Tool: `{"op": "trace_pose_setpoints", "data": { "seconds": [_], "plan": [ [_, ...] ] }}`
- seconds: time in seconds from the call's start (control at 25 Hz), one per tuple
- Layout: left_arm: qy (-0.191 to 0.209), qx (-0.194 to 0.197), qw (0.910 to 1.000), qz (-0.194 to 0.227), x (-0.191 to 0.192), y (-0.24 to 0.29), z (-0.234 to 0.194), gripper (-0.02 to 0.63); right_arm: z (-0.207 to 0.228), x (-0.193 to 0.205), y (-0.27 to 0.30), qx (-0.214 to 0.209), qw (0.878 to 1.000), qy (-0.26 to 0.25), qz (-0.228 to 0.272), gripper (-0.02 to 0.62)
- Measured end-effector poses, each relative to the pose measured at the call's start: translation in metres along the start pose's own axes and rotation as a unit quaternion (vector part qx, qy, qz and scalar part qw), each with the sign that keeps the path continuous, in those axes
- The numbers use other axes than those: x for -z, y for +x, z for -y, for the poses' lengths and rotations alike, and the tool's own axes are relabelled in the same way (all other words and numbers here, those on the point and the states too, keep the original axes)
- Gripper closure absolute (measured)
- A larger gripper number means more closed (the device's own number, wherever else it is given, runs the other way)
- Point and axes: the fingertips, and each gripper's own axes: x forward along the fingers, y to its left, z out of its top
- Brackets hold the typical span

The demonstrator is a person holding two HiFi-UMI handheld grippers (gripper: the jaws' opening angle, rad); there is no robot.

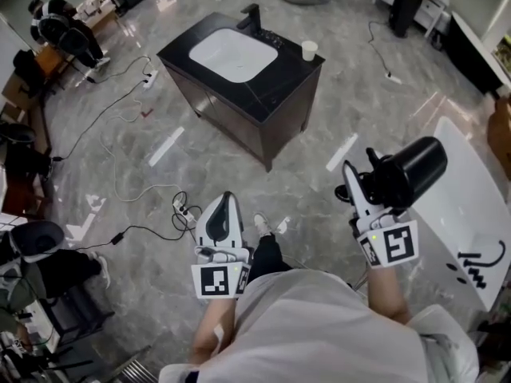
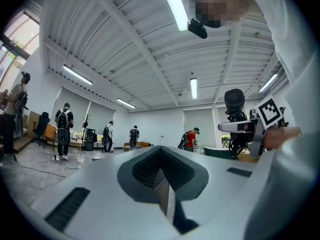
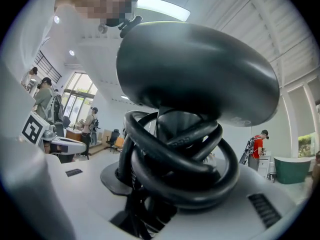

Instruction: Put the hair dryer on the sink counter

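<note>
Floor [image 1: 343, 110] of glossy grey stone fills the head view. A white table [image 1: 467, 206] lies at the right, just beside the right gripper. The black sink counter [image 1: 279, 86] stands ahead, well apart from both grippers. It carries a white basin [image 1: 233, 54], a black faucet [image 1: 254, 16] behind that, and a pale cup [image 1: 309, 50] at its right corner. The hair dryer [image 1: 411, 168], black, sits in the right gripper [image 1: 355, 186], whose jaws stand fairly wide and clamp its handle, which is wrapped in coiled cord [image 3: 175, 154]. The left gripper [image 1: 224, 202] is empty, its jaws pressed together. Thin cables [image 1: 120, 106] trail over the floor left of the counter, and a power strip [image 1: 185, 211] lies just beside the left gripper.
</note>
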Motion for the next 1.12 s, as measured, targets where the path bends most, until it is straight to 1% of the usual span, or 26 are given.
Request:
{"op": "trace_pose_setpoints", "data": {
  "seconds": [0.24, 0.44, 0.56, 0.96, 1.12],
  "plan": [
    [-0.008, 0.015, 0.9998, -0.002, 0.005, 0.047, -0.022, 0.606, 0.013, 0.004, 0.037, 0.014, 1.0, -0.006, -0.008, 0.383],
    [-0.018, 0.022, 0.9993, -0.022, 0.02, 0.072, -0.041, 0.606, 0.014, 0.012, 0.074, 0.015, 1.0, -0.001, -0.019, 0.383],
    [-0.023, 0.024, 0.9991, -0.028, 0.022, 0.089, -0.057, 0.606, 0.012, 0.013, 0.099, 0.011, 1.0, -0.002, -0.022, 0.383],
    [-0.03, 0.034, 0.9988, -0.019, 0.018, 0.152, -0.108, 0.605, 0.014, 0.009, 0.17, 0.018, 0.999, -0.011, -0.024, 0.383],
    [-0.024, 0.044, 0.9985, -0.021, 0.017, 0.172, -0.121, 0.604, 0.016, 0.007, 0.193, 0.023, 0.999, -0.01, -0.02, 0.383]
  ]
}}
